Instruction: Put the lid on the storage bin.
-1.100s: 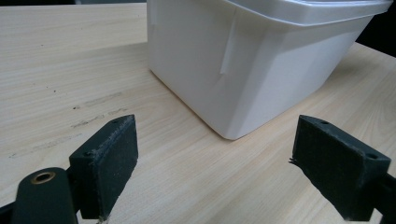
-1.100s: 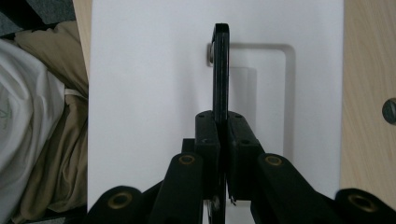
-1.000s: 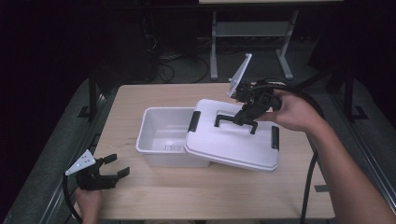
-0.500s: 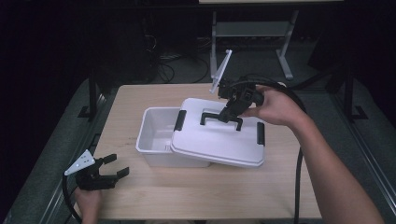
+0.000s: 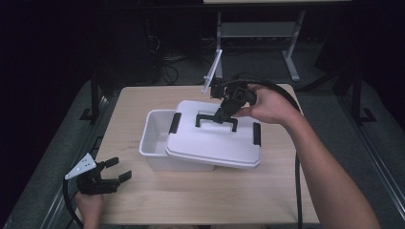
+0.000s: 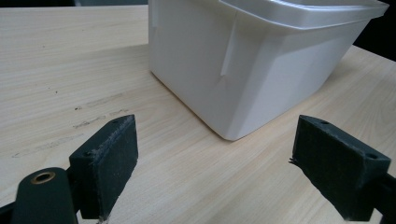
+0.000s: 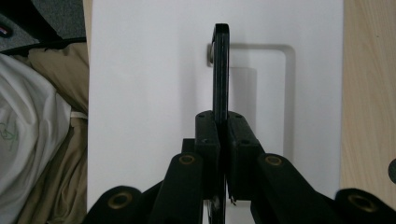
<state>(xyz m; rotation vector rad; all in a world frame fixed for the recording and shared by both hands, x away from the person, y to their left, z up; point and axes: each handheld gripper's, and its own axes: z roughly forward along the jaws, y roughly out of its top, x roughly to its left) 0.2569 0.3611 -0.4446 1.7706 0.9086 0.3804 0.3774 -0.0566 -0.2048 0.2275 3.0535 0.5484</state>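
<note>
Lid (image 5: 215, 138) shifted left, handle (image 7: 221, 70) in right gripper (image 5: 223, 114)

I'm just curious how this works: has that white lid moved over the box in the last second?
Yes. The lid, held by its black handle in the right gripper, has slid leftward, covering more of the open white box on the table.

left gripper (image 5: 111, 174): black, grey three-cornered plate on top
right gripper (image 7: 219, 140): black jaws, brass-ringed screw holes, black cable
</note>
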